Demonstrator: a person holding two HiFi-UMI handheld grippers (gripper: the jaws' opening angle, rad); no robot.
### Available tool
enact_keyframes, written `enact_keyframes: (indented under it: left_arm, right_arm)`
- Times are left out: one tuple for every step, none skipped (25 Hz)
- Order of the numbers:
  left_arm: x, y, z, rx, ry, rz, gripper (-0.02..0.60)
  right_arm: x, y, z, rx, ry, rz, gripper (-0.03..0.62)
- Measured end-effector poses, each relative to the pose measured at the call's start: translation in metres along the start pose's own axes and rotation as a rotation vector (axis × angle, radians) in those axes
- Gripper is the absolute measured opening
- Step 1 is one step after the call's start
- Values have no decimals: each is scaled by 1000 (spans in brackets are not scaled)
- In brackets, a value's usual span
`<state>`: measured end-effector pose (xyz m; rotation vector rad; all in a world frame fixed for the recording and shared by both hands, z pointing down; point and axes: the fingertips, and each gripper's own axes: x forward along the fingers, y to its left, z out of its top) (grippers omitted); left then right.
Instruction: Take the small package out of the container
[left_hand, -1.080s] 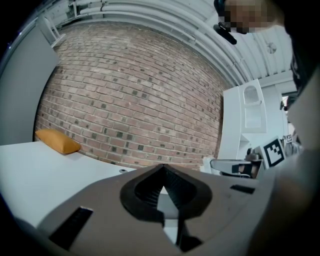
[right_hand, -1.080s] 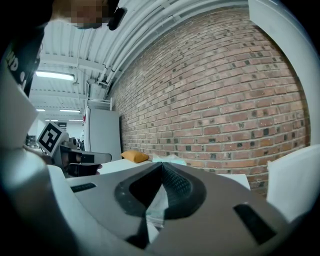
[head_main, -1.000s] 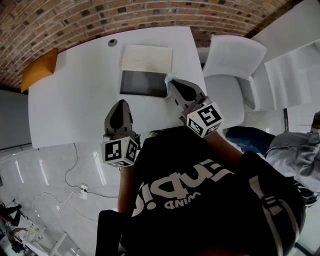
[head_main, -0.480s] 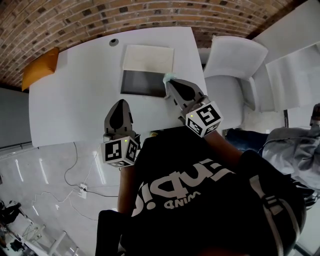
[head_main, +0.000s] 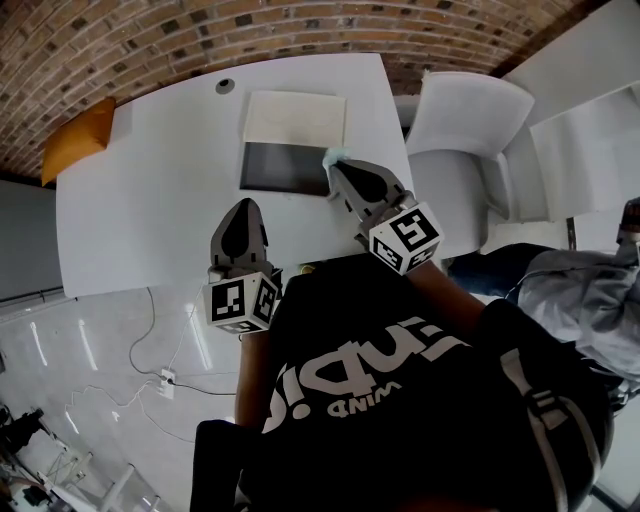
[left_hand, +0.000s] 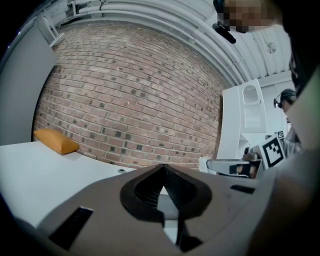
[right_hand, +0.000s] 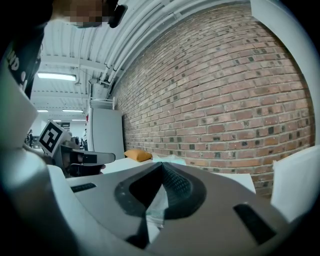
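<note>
The container (head_main: 283, 167) is a shallow dark box on the white table (head_main: 150, 200), with its pale lid (head_main: 295, 117) lying open behind it. My right gripper (head_main: 340, 168) is at the box's right end, shut on a small pale green package (head_main: 337, 155) that sticks out past the jaw tips. In the right gripper view the jaws (right_hand: 161, 165) meet, with the clear package (right_hand: 156, 204) pinched between them. My left gripper (head_main: 243, 205) hovers over bare table in front of the box, its jaws (left_hand: 162, 167) closed together on nothing.
An orange cushion (head_main: 78, 140) lies at the table's far left corner. A round cable hole (head_main: 225, 86) sits near the far edge. A white chair (head_main: 465, 140) stands to the right of the table. A brick wall (head_main: 250, 30) runs behind it.
</note>
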<state>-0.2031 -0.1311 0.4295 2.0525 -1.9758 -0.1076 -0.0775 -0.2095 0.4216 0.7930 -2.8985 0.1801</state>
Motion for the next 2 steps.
enact_keyframes:
  left_arm:
    - [1, 0, 0, 0, 0, -1, 6]
    - [1, 1, 1, 1, 1, -3, 6]
  right_arm:
    - [1, 0, 0, 0, 2, 0, 0]
    - [1, 0, 0, 1, 4, 0, 0]
